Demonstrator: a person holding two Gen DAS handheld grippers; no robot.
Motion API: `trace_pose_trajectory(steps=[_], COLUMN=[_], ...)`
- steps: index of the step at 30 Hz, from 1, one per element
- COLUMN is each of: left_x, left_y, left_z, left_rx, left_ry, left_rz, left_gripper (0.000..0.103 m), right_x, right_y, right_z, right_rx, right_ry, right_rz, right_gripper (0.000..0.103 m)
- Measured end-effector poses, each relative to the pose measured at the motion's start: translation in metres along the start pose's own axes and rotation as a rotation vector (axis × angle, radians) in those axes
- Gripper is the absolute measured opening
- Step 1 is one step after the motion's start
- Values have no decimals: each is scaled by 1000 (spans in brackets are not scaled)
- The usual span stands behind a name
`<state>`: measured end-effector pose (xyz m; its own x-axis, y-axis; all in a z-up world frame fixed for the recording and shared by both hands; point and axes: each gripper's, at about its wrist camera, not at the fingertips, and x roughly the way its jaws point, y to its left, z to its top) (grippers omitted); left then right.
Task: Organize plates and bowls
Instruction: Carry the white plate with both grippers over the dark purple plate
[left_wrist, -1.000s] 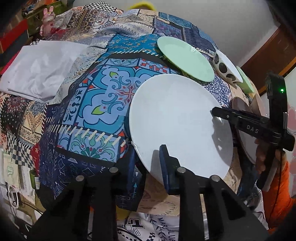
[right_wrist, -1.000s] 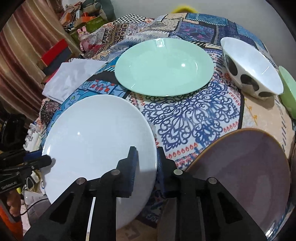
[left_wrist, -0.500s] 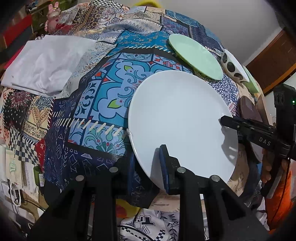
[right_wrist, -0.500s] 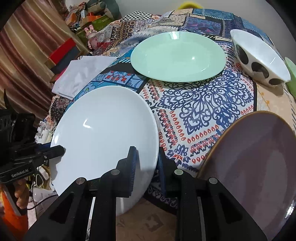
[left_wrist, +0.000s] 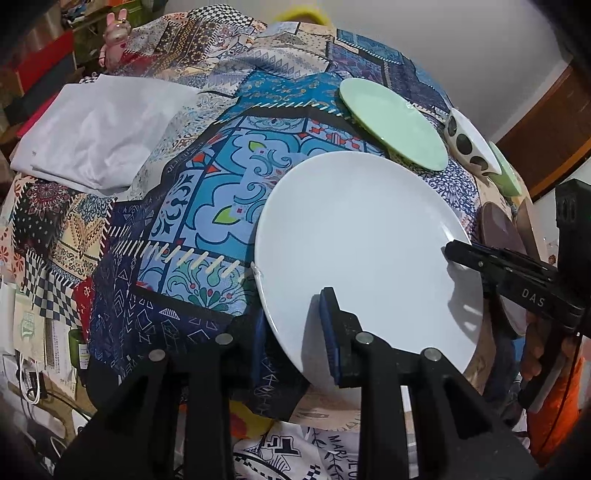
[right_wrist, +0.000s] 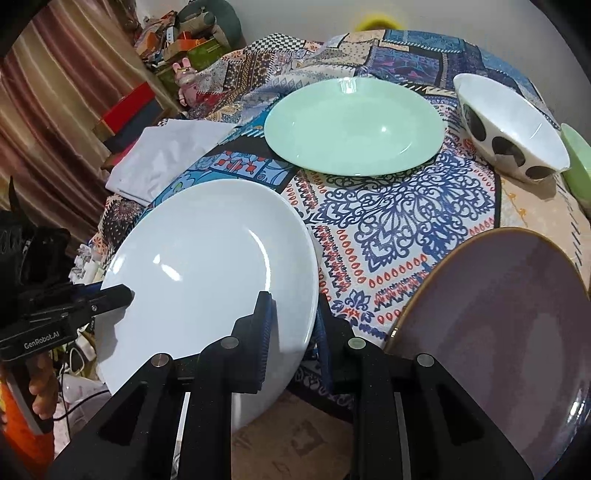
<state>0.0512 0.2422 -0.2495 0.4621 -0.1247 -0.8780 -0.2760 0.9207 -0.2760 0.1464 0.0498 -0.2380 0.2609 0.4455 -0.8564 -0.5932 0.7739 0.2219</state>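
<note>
Both grippers clamped on the white plate

The left gripper (left_wrist: 295, 328), its jaws just eased slightly wider, and the right gripper (right_wrist: 291, 332) pinch opposite rims of the white plate (left_wrist: 362, 236), now higher off the patterned cloth (left_wrist: 207, 206), nearer the green plate (right_wrist: 354, 125).

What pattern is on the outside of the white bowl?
Large black spots on white bowl, clearest in the right wrist view.

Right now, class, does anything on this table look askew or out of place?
Yes: the white plate sits tilted, overhanging the table's near edge, gripped at opposite rims by the left gripper and right gripper. The other dishes lie flat.
</note>
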Motion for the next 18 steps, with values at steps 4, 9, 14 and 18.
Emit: trace_pose_trajectory(steps=[4,9,14,18], left_x=[-5,-12,-23,-32], left_y=[-8,-24,-43,-59], left_z=[2,4,8,10], left_rx=[20,49,77,102], left_ry=[-13,-36,-60,-82], left_rz=[4,21,7,-2], left_gripper=[28,28,28,28], right_x=[-8,-21,-41,-59], right_y=[-3,-6,-14,-23], right_z=[-1,-4,-5,-9], right_rx=[1,7,19,32], right_ry=[-24,-57,-101,-135], right_rz=[-5,-10,-20,-28], right_gripper=[21,20,21,21])
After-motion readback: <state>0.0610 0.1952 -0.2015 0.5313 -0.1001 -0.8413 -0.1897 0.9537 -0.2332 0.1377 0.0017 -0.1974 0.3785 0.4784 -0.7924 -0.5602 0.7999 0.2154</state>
